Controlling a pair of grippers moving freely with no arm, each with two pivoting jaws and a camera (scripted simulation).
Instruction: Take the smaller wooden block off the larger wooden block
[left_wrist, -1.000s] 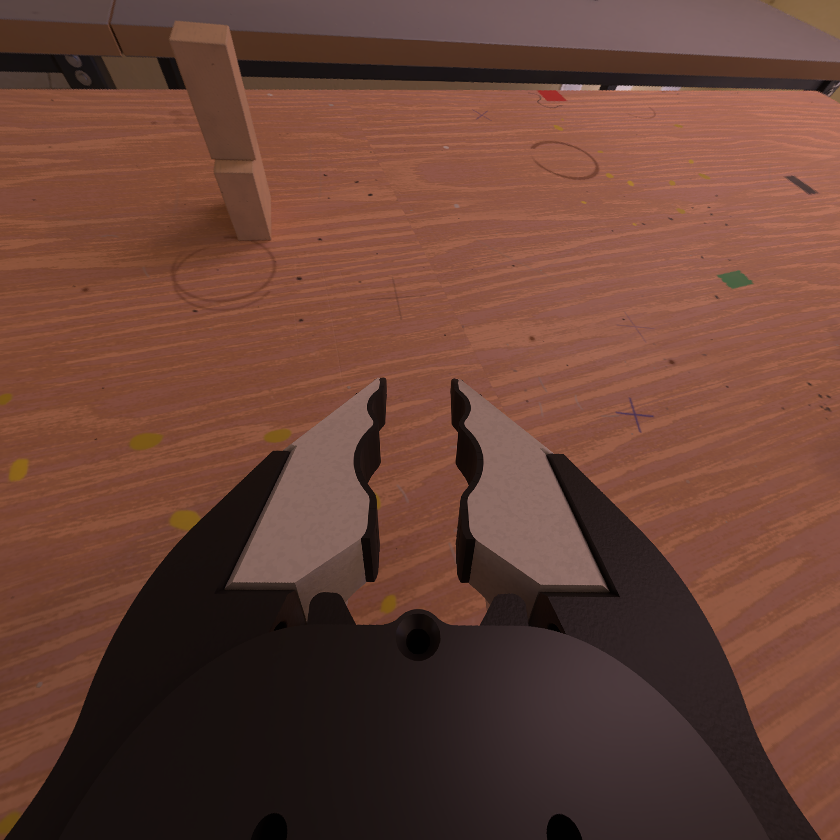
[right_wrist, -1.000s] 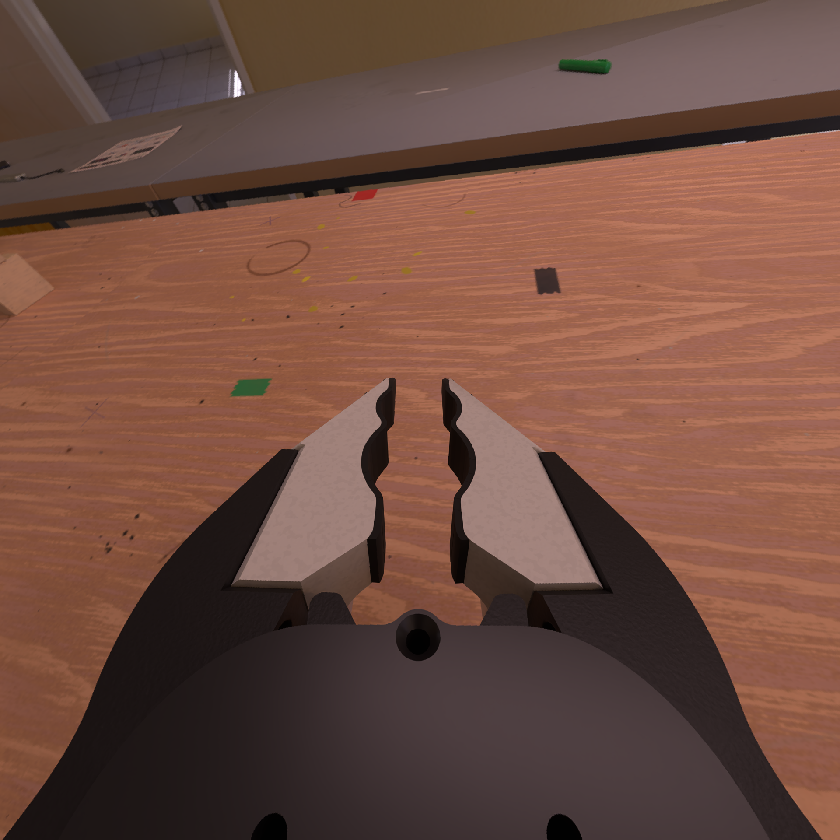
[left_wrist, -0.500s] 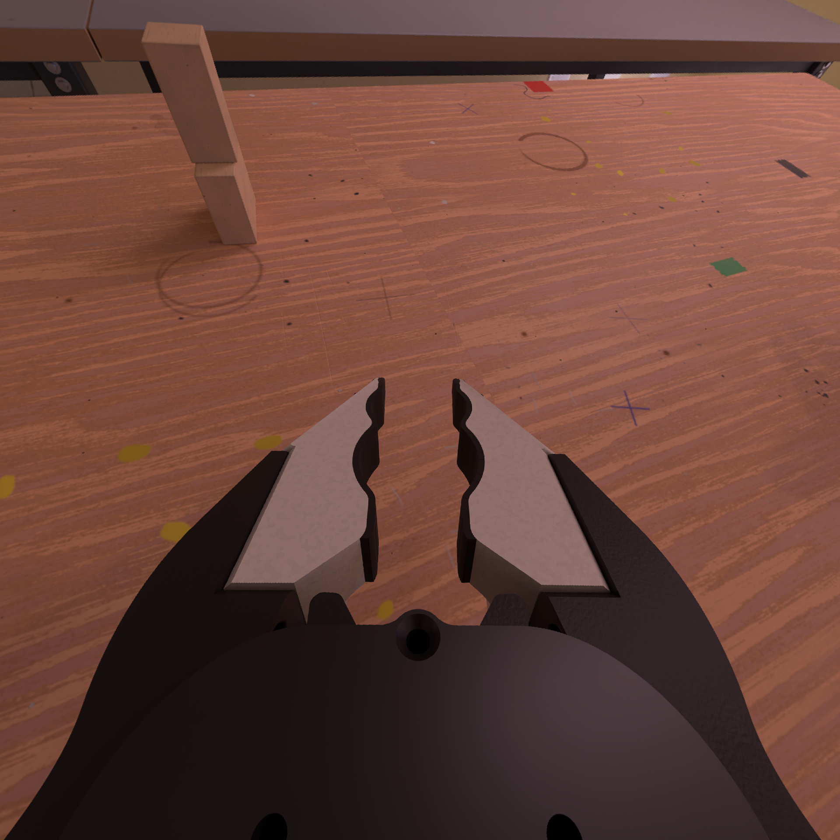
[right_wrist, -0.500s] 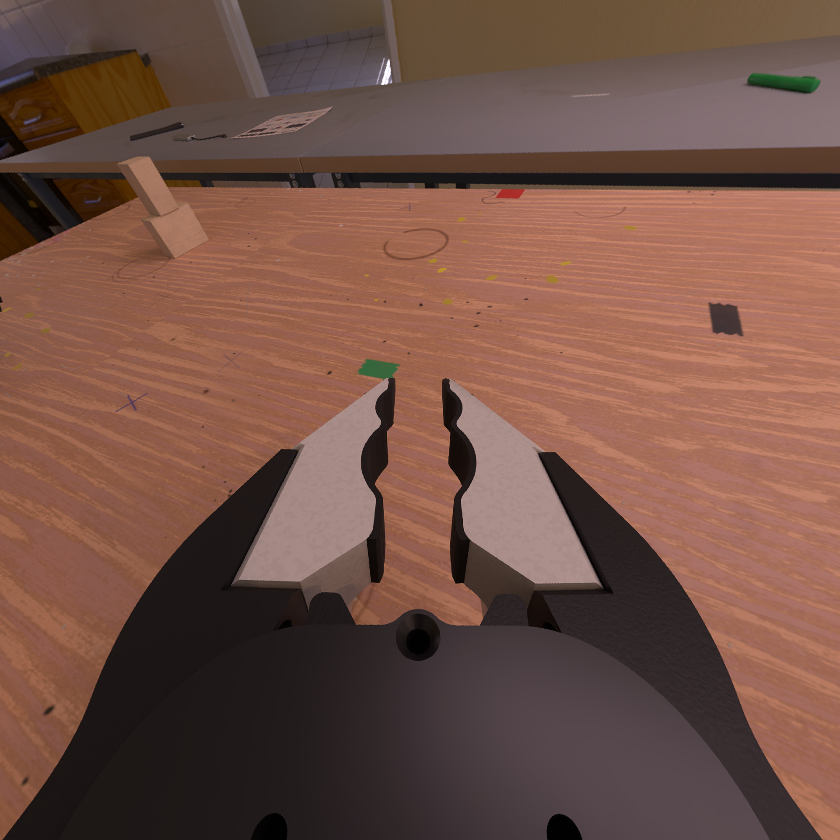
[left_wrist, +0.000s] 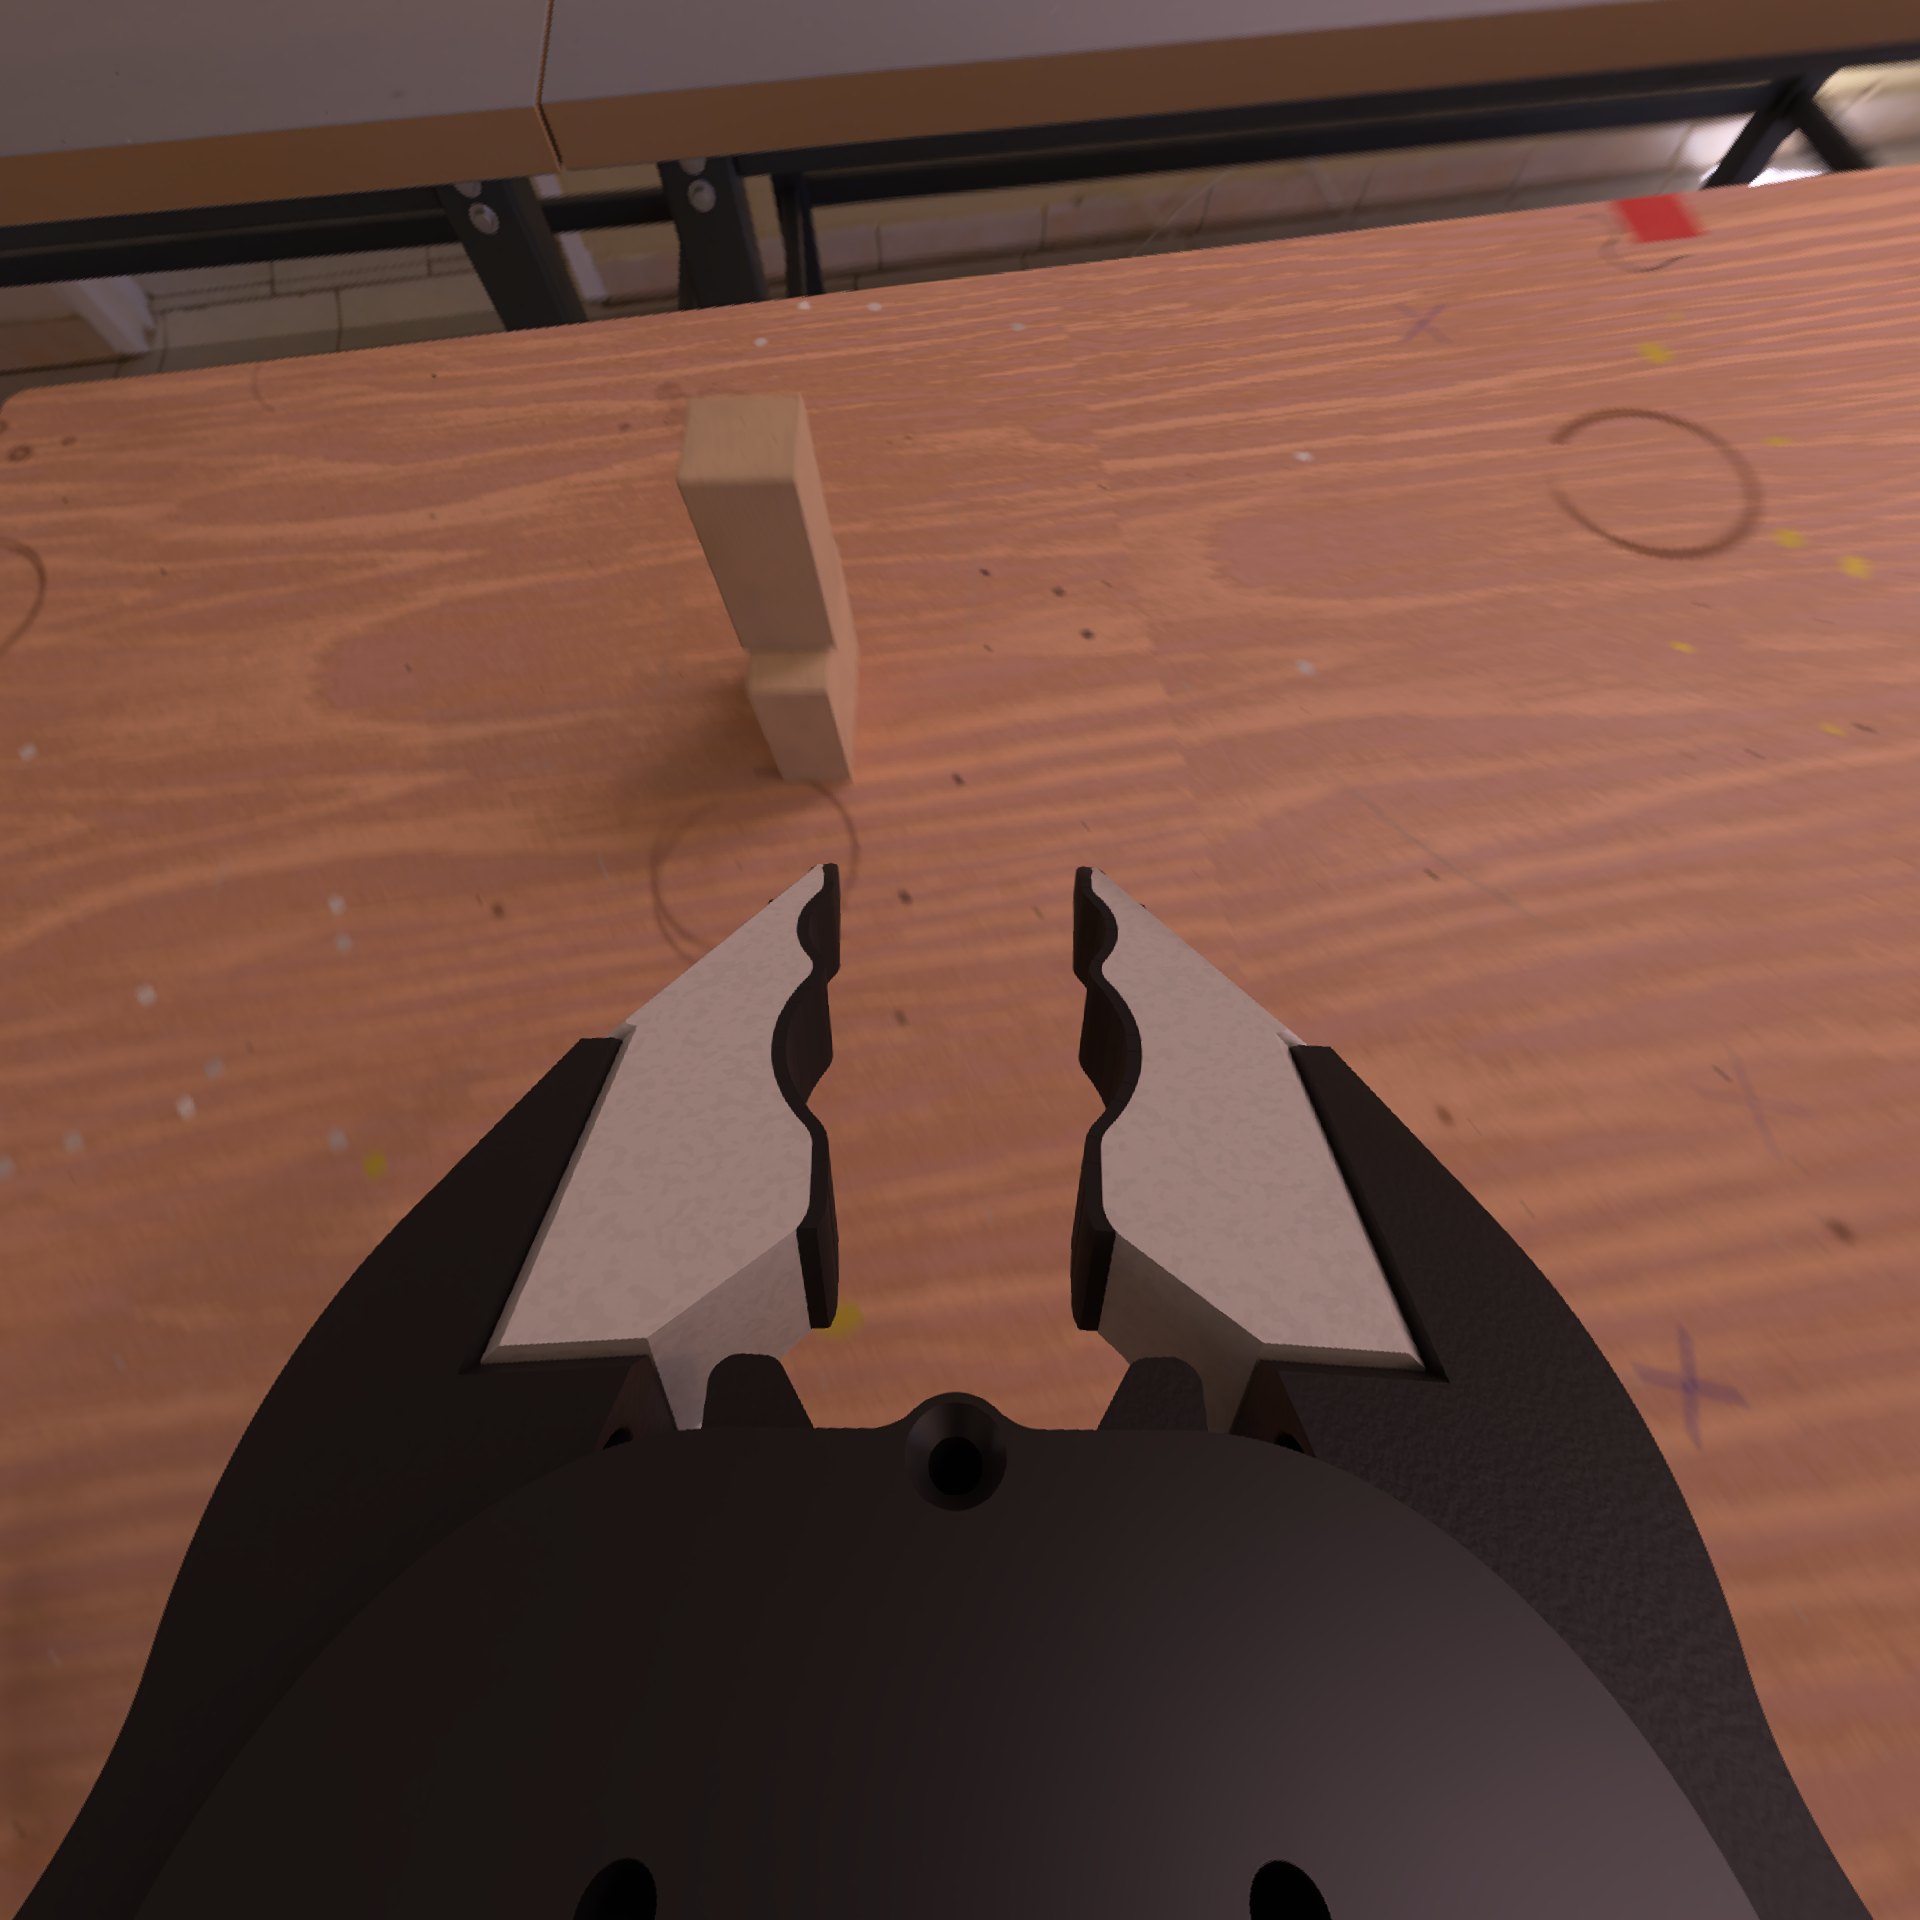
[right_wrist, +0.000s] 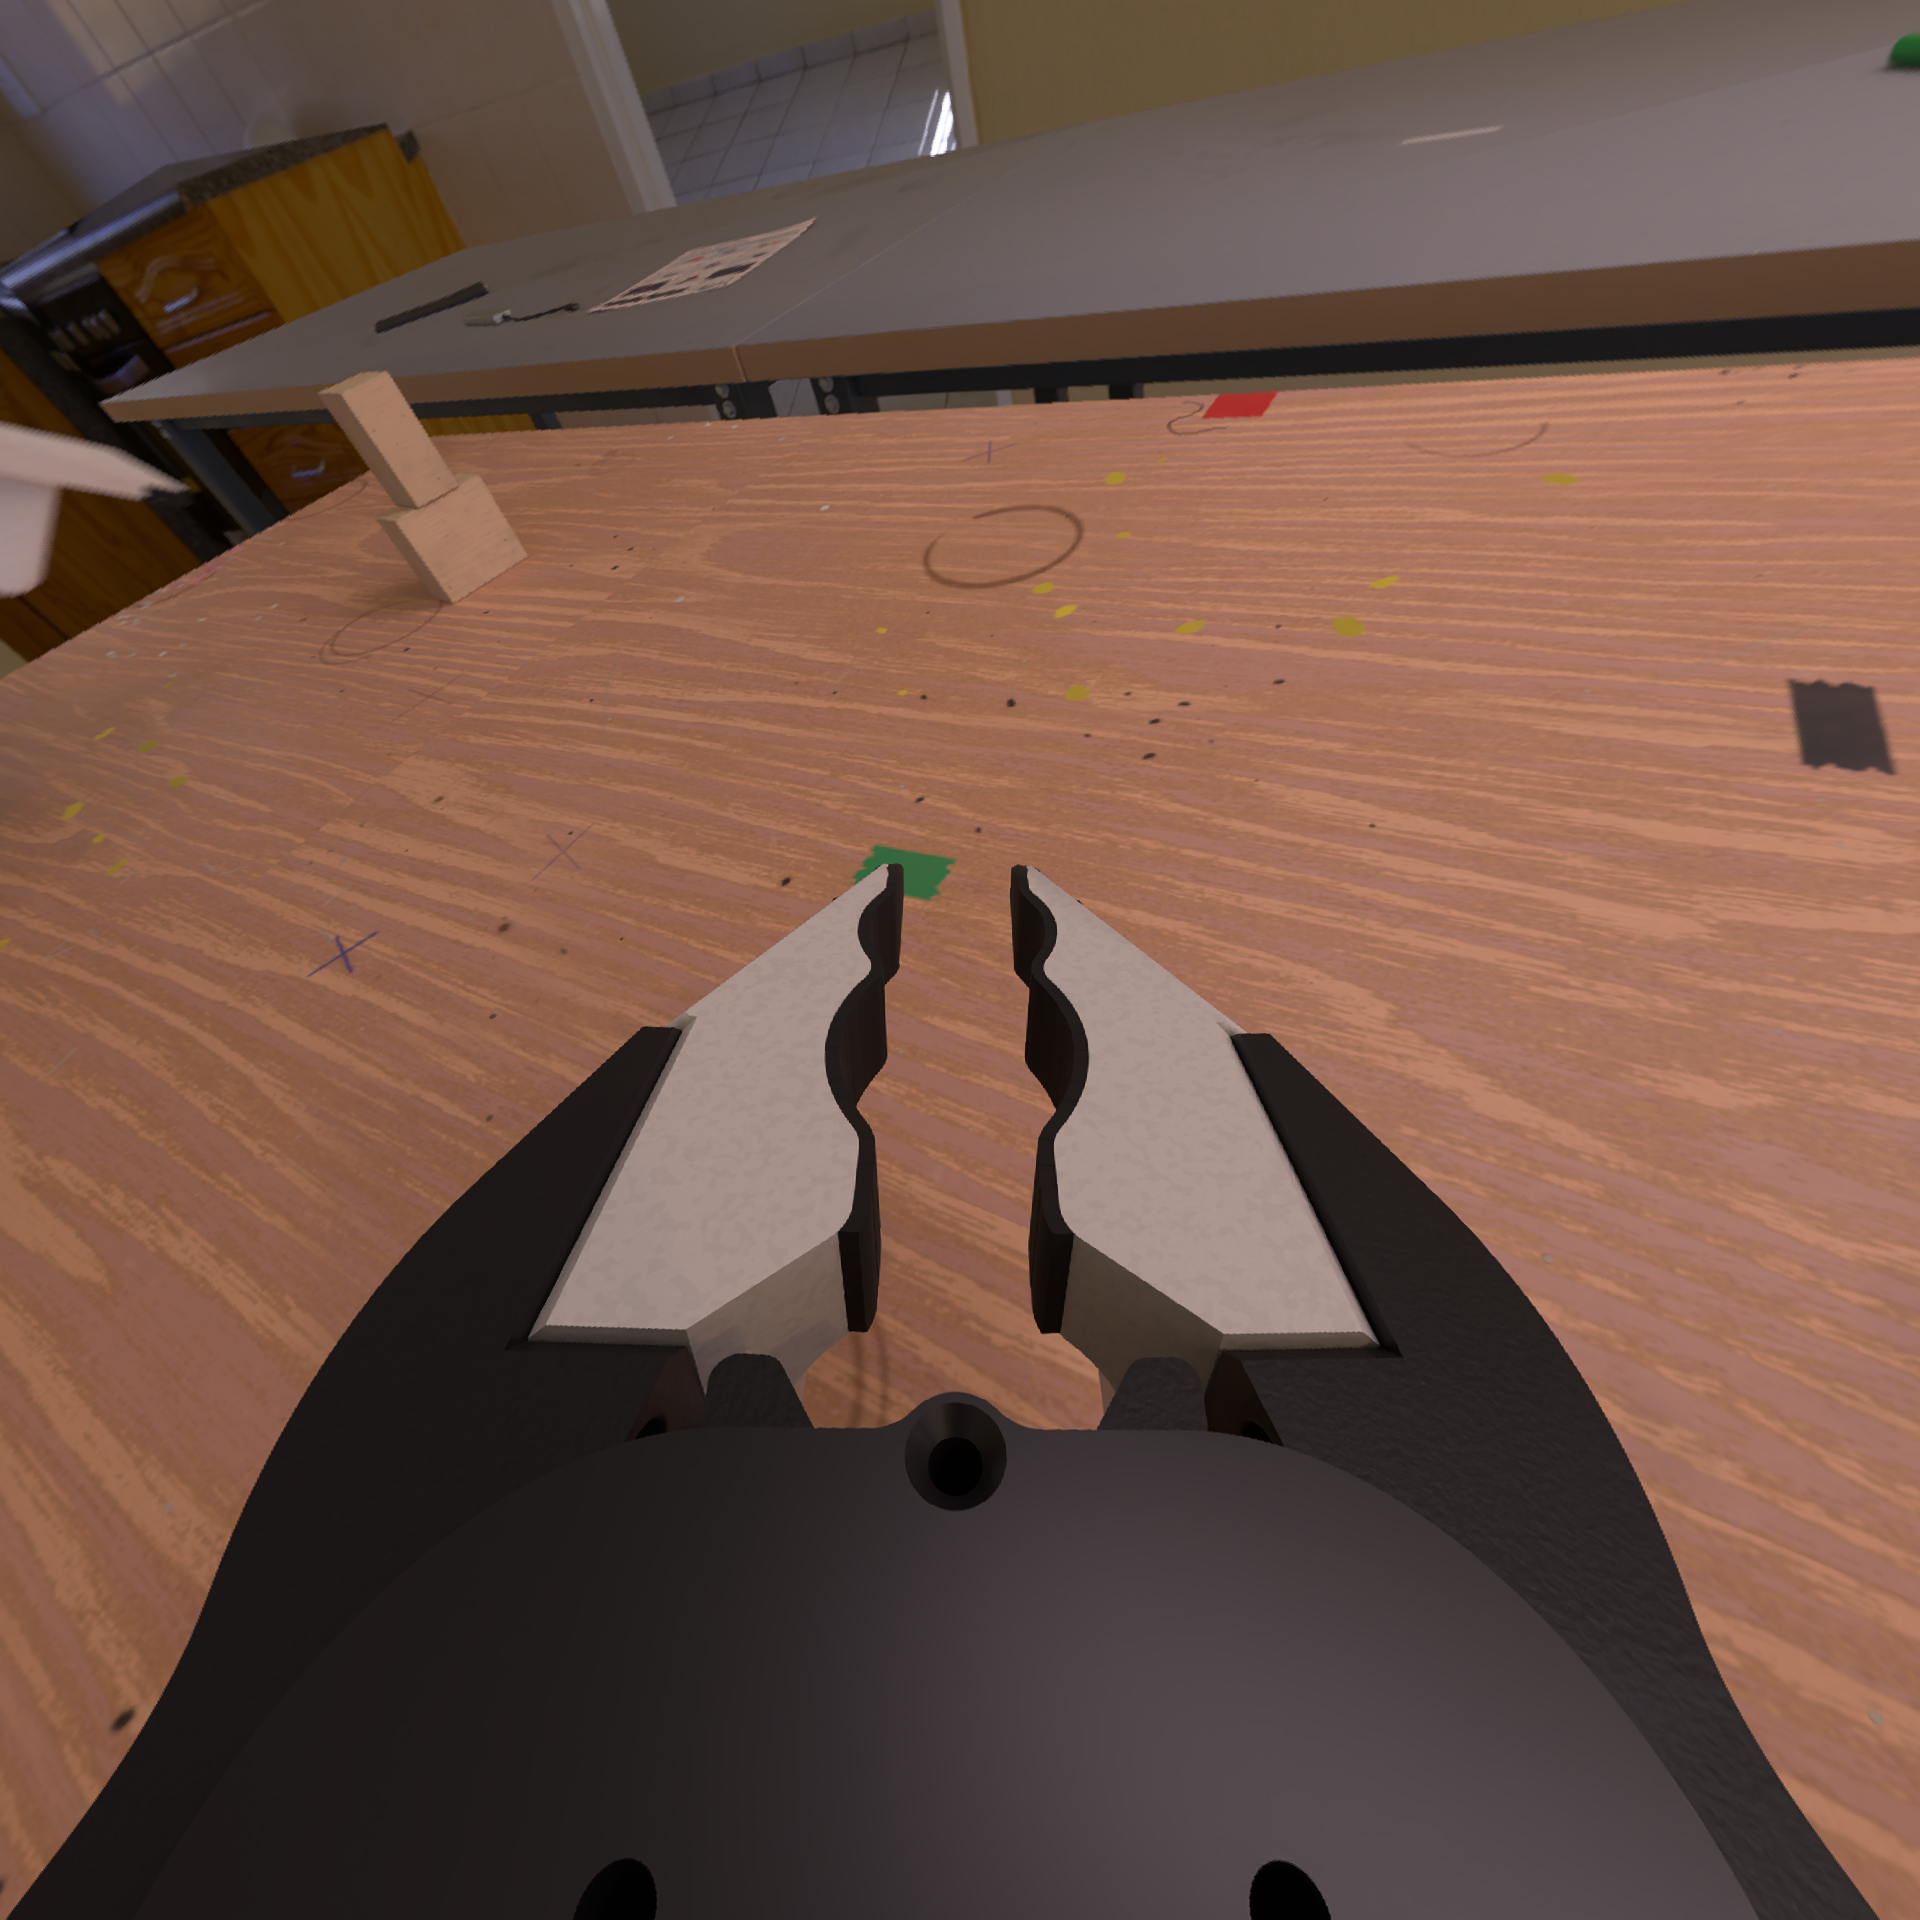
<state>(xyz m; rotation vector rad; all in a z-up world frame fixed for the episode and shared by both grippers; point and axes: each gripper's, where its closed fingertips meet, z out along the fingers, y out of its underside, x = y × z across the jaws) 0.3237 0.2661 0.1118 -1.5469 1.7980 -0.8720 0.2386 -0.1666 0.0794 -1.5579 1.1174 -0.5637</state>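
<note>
Two pale wooden blocks stand stacked on the wood-grain table. A narrow upright block (left_wrist: 764, 520) rests on a wider lower block (left_wrist: 805, 722). My left gripper (left_wrist: 956, 883) is open and empty, a short way in front of the stack, which lies ahead and slightly left of its fingers. My right gripper (right_wrist: 956, 878) is empty with its jaws a narrow gap apart, far from the stack. In the right wrist view the upper block (right_wrist: 387, 436) and lower block (right_wrist: 457, 535) show at the far left. A pale part of the left gripper (right_wrist: 62, 488) shows at that view's left edge.
The table's far edge (left_wrist: 416, 358) runs just behind the stack. A grey bench (right_wrist: 1247, 239) with papers stands beyond it, and a wooden cabinet (right_wrist: 291, 239) at far left. Green tape (right_wrist: 909, 871), black tape (right_wrist: 1839, 725), red tape (right_wrist: 1236, 405) and drawn circles lie flat on the table.
My left gripper has moved closer to the stack, turned to bring it nearly ahead, and opened its jaws wider. My right gripper has edged toward the stack, its gap unchanged.
</note>
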